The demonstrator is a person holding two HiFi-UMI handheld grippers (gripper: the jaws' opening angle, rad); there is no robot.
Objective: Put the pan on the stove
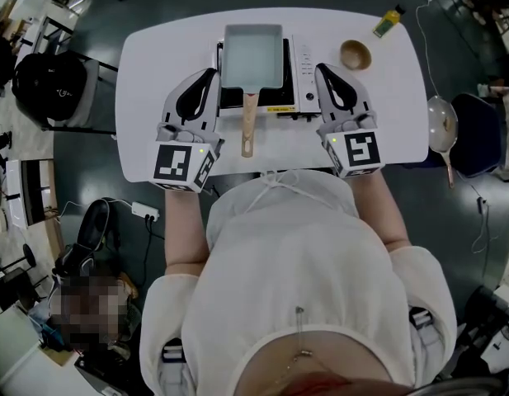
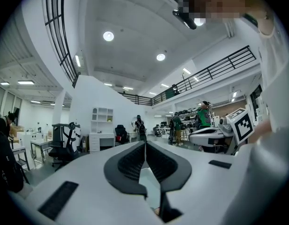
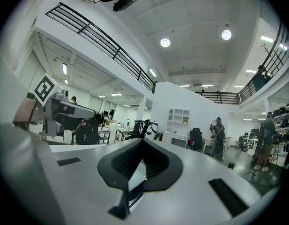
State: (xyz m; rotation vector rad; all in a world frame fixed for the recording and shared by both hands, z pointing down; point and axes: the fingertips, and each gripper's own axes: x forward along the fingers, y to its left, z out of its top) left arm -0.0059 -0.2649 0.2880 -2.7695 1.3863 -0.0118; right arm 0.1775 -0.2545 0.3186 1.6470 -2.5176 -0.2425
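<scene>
A rectangular pale-blue pan (image 1: 252,54) sits on the portable stove (image 1: 302,73) at the middle of the white table (image 1: 147,81). Its wooden handle (image 1: 248,122) points back toward the person. My left gripper (image 1: 211,73) rests just left of the stove, beside the handle, with its jaws shut and empty. My right gripper (image 1: 319,68) lies at the stove's right side, also shut with nothing held. In the left gripper view the left gripper (image 2: 145,143) shows its pads pressed together, aimed out at the room. In the right gripper view the right gripper (image 3: 141,139) looks the same.
A small wooden bowl (image 1: 355,54) stands right of the stove, and a yellow-capped bottle (image 1: 388,21) lies near the table's far right corner. A round metal pan (image 1: 442,124) rests on a chair off the right edge. A black chair (image 1: 48,85) stands to the left.
</scene>
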